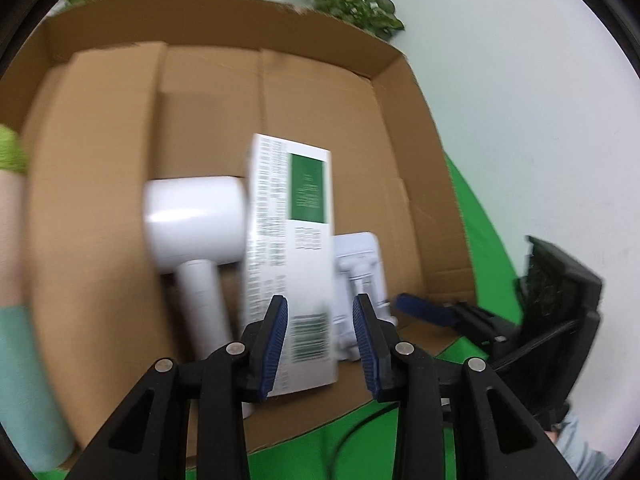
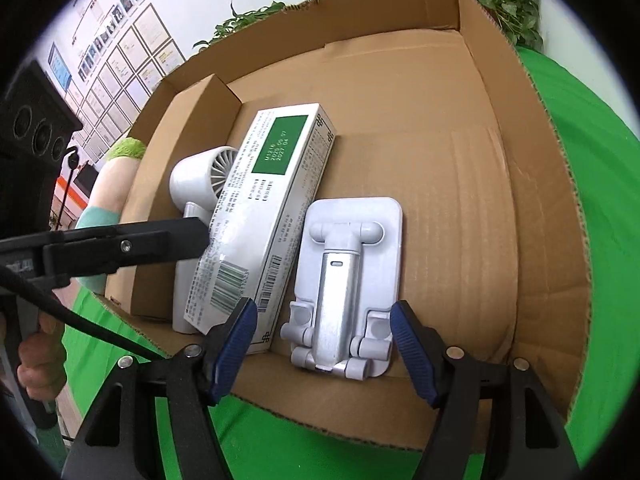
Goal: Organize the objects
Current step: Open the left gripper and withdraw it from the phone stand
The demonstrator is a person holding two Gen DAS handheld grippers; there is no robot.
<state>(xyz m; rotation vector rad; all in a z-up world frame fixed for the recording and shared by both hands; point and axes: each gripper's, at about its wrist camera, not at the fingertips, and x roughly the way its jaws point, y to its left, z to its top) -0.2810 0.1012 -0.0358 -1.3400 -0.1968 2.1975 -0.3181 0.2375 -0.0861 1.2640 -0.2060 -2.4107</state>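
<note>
While both grippers gape, three white items — side by side — fill the cardboard box (image 2: 460, 168).

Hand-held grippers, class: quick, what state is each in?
Left hand-held gripper: open, holding nothing.
Right hand-held gripper: open, holding nothing.

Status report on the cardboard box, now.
Left gripper open, right gripper open, both empty. White carton with green label, white hair dryer, grey folding stand in brown cardboard box. No obstruction.
</note>
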